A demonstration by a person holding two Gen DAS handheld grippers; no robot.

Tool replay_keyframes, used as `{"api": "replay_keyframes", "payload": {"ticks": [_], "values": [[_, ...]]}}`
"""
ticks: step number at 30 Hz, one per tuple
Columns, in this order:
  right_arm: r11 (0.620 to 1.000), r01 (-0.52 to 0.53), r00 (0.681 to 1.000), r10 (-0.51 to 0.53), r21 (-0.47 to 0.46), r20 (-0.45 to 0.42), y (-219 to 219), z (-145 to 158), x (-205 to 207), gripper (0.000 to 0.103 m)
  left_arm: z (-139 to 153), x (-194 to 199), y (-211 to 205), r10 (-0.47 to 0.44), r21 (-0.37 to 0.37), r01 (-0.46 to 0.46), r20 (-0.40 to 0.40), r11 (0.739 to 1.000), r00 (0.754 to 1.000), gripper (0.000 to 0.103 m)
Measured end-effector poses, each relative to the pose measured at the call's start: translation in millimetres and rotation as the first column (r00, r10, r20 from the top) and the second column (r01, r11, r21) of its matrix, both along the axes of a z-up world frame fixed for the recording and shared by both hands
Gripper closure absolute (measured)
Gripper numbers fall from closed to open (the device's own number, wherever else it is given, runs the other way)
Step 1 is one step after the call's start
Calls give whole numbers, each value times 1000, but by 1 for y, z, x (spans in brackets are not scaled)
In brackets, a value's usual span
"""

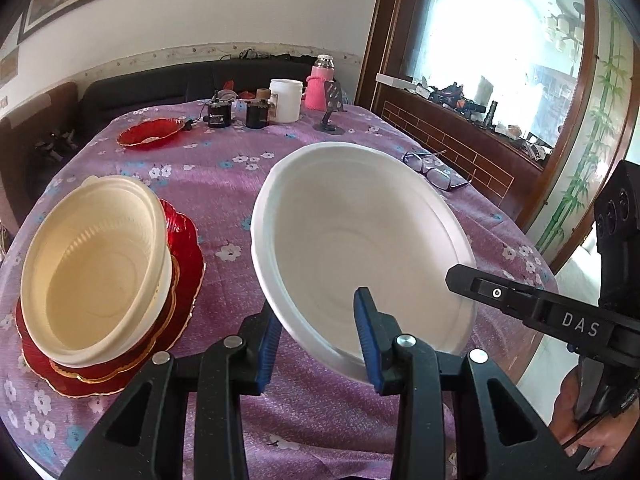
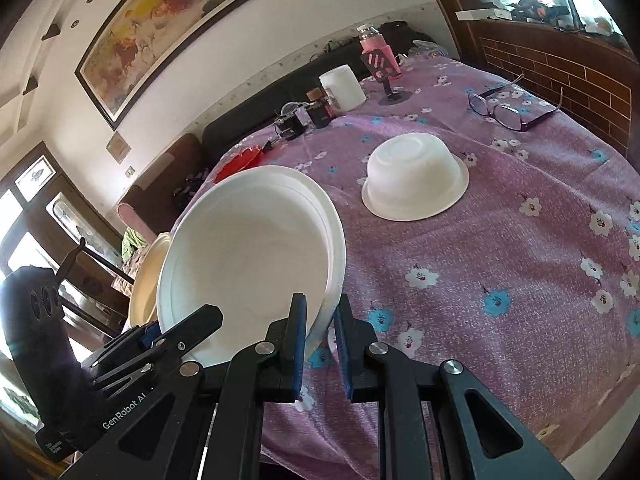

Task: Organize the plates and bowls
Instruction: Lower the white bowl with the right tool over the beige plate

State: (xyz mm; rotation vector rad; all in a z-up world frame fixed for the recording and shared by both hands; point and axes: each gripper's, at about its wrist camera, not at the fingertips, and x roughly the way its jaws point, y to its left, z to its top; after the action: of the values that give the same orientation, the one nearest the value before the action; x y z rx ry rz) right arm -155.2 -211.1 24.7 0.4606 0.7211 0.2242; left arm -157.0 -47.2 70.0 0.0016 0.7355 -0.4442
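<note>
A large white bowl (image 1: 360, 240) is tilted above the purple flowered tablecloth (image 1: 224, 184), and both grippers are at its near rim. My left gripper (image 1: 316, 344) straddles the rim with its blue pads either side, jaws fairly wide. My right gripper (image 2: 320, 344) is closed down on the same bowl's (image 2: 248, 264) rim. Cream bowls (image 1: 96, 268) are nested on stacked red plates (image 1: 184, 264) at the left. Another red plate (image 1: 150, 132) lies further back. A white bowl (image 2: 416, 180) sits upside down on the table.
Eyeglasses (image 1: 434, 170) lie at the right edge. At the back stand a white jar (image 1: 285, 100), dark small jars (image 1: 256, 114), a pink-sleeved bottle (image 1: 320, 82) and a phone stand (image 1: 331, 112). A brick-faced ledge (image 1: 460, 148) runs along the right.
</note>
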Motion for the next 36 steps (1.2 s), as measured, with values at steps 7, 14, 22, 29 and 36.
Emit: {"api": "replay_keyframes", "payload": {"ticks": [7,14,22,29,36], "values": [[1000,-17,1000,18,-3,20,6,11,1,87,9,-3,6,12,-10,-12,15,1000,1000,68],[999,-47,998,47,-4,48,18,25,3,87,19,-8,20,39,-23,-39,39,999,998,68],[995,-95,994,95,-6,60,38,37,14,87,31,-9,45,87,-48,-84,62,995,994,68],[988,-154,986,154,-7,67,64,46,26,87,39,-9,76,143,-78,-138,75,987,987,68],[981,-191,978,193,-28,80,90,52,37,87,39,-7,101,194,-91,-187,74,978,978,68]]}}
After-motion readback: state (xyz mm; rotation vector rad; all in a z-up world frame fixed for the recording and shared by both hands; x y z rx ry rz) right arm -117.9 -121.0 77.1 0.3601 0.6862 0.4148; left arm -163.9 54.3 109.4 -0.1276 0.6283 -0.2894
